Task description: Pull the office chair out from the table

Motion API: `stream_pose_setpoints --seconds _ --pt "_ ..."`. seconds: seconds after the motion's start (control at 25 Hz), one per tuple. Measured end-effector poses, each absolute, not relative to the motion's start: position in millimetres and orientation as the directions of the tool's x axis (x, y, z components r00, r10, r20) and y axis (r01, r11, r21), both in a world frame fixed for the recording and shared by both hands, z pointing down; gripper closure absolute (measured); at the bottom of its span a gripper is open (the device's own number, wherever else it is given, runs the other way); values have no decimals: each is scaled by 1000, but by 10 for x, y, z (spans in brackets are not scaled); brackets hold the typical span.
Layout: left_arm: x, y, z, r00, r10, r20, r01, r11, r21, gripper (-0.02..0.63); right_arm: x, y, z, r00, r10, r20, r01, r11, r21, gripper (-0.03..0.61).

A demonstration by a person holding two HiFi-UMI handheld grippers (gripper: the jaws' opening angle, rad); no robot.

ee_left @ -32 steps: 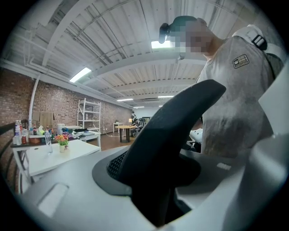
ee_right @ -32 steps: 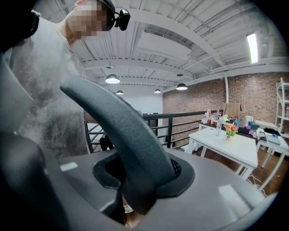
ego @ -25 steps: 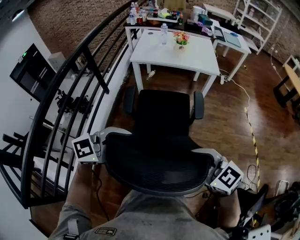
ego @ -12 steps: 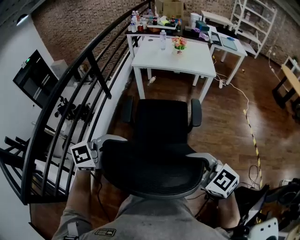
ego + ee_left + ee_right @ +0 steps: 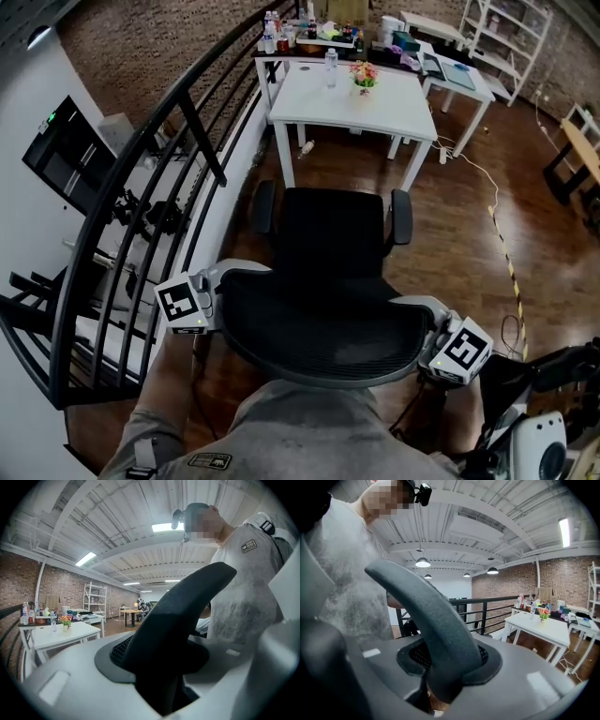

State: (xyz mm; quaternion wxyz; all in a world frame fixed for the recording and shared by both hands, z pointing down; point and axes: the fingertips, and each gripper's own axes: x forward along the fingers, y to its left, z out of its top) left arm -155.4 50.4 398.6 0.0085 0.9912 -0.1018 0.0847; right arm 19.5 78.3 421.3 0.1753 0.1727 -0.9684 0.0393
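The black office chair [image 5: 333, 230] stands on the wood floor, apart from the white table [image 5: 352, 98], its seat facing the table. Its mesh backrest [image 5: 323, 328] is right in front of me. My left gripper [image 5: 221, 279] is shut on the backrest's left edge, and my right gripper [image 5: 424, 317] is shut on its right edge. In the left gripper view the dark backrest edge [image 5: 180, 611] runs up between the jaws of the left gripper [image 5: 159, 679]. The right gripper view shows the backrest edge [image 5: 429, 613] clamped by the right gripper [image 5: 440, 681].
A black railing [image 5: 141, 178] runs along the left of the chair. On the table stand a water bottle [image 5: 330, 67] and a flower pot [image 5: 364, 77]. A cable [image 5: 478, 173] and striped tape [image 5: 506, 272] lie on the floor at right. Camera gear [image 5: 539, 441] sits at lower right.
The chair has rolled back toward me with both grippers still on the backrest. The gap between its seat and the white table has widened.
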Motion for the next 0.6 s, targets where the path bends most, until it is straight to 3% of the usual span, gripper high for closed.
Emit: stream_pose_setpoints --seconds 0.44,0.6 --pt "-1609 530 3961 971 -189 146 -189 -982 -15 403 126 792 4215 -870 -351 347 -375 927 -3 416" --pt "-1685 553 3921 970 -228 89 -228 -974 -15 332 131 762 4213 -844 -424 329 -448 894 5 358"
